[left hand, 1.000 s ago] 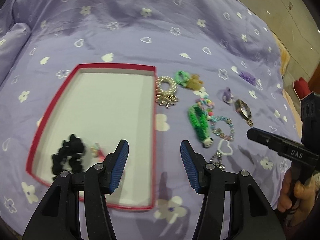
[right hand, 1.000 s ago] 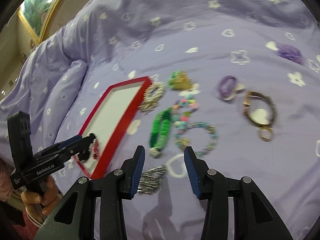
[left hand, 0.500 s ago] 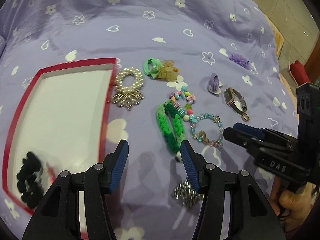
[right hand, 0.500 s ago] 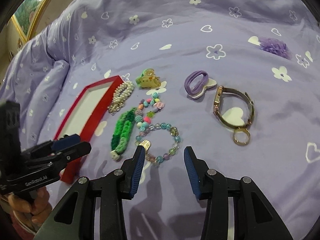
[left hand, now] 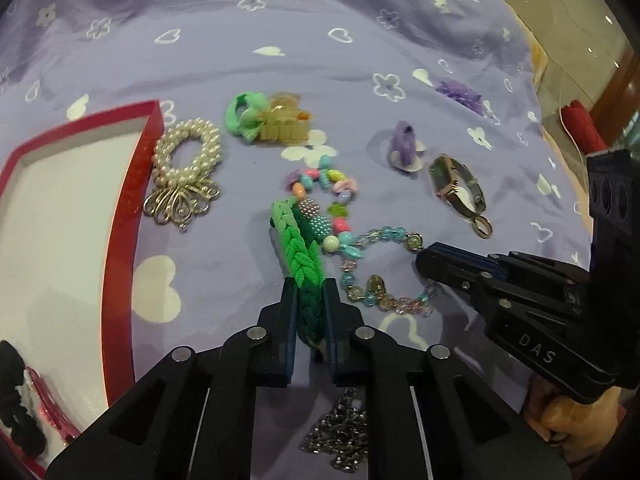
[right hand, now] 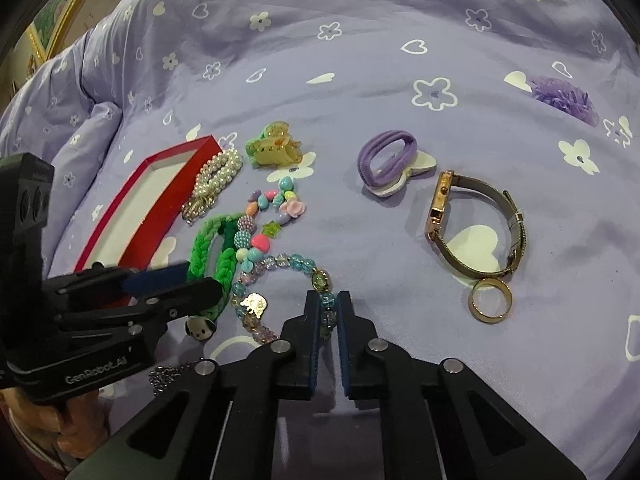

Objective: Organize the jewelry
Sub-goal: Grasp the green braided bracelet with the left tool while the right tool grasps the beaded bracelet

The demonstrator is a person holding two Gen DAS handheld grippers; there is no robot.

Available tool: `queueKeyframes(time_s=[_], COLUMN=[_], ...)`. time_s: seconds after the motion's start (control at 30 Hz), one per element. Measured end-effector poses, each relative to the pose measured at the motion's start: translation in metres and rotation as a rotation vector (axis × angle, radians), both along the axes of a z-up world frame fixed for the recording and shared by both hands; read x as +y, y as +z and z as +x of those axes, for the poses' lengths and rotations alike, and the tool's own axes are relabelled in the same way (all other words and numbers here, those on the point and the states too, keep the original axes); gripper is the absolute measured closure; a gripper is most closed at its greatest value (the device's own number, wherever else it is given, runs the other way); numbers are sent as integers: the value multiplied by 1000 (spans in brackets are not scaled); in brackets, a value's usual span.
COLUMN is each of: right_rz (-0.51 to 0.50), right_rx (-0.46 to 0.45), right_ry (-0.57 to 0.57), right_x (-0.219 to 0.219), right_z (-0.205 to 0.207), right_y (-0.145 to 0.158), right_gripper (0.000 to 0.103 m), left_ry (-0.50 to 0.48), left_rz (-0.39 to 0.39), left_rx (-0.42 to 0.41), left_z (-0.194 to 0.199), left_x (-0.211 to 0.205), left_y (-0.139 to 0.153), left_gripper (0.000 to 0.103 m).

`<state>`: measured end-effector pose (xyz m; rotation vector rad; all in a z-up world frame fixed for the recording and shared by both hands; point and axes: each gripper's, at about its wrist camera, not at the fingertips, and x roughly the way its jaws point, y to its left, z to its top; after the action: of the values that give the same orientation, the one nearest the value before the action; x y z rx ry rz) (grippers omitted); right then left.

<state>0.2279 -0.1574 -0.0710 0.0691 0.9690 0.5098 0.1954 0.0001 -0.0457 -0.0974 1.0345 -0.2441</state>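
Observation:
My left gripper [left hand: 308, 300] is shut on the near end of the green braided bracelet [left hand: 298, 248], which lies on the purple bedspread. My right gripper [right hand: 328, 308] is shut on the blue glass-bead bracelet [right hand: 280, 264] at its right side. The red tray [left hand: 120, 216] with a white floor lies at left and holds a black scrunchie [left hand: 16, 408]. The green bracelet also shows in the right wrist view [right hand: 208, 248], held by the left gripper [right hand: 196, 284]. The right gripper also shows in the left wrist view [left hand: 436, 260].
On the bedspread lie a pearl bracelet [left hand: 188, 168], a green tie with a yellow claw clip [left hand: 268, 120], a pastel bead bracelet [left hand: 324, 192], a purple hair tie [right hand: 388, 156], a gold watch [right hand: 472, 224], a ring [right hand: 490, 300], a purple flower [right hand: 564, 96] and a silver chain [left hand: 340, 436].
Both grippers moved forward and down onto the jewelry and closed: the left on the green braided bracelet, the right on the blue bead bracelet. Both were open before.

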Motion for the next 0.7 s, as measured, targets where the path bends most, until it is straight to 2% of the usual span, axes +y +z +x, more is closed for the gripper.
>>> queueKeyframes(time_s=[0.07,0.27,0.7], right_rz=[27,55,117], right_rx=[-4,-58,-103], right_ry=[2,13,48], right_x=[-2,-1,11], right_z=[-3,-16,-31], right_y=[6,31,68], right_gripper=[96,96,96], left_ry=[-10,4,66], left_rz=[10,-34,-71], left_rx=[-15,-32,-127], left_z=[-4,-17,-53], left_x=[-2,9,51], left_y=[3,12,53], left_gripper=[94,95,95])
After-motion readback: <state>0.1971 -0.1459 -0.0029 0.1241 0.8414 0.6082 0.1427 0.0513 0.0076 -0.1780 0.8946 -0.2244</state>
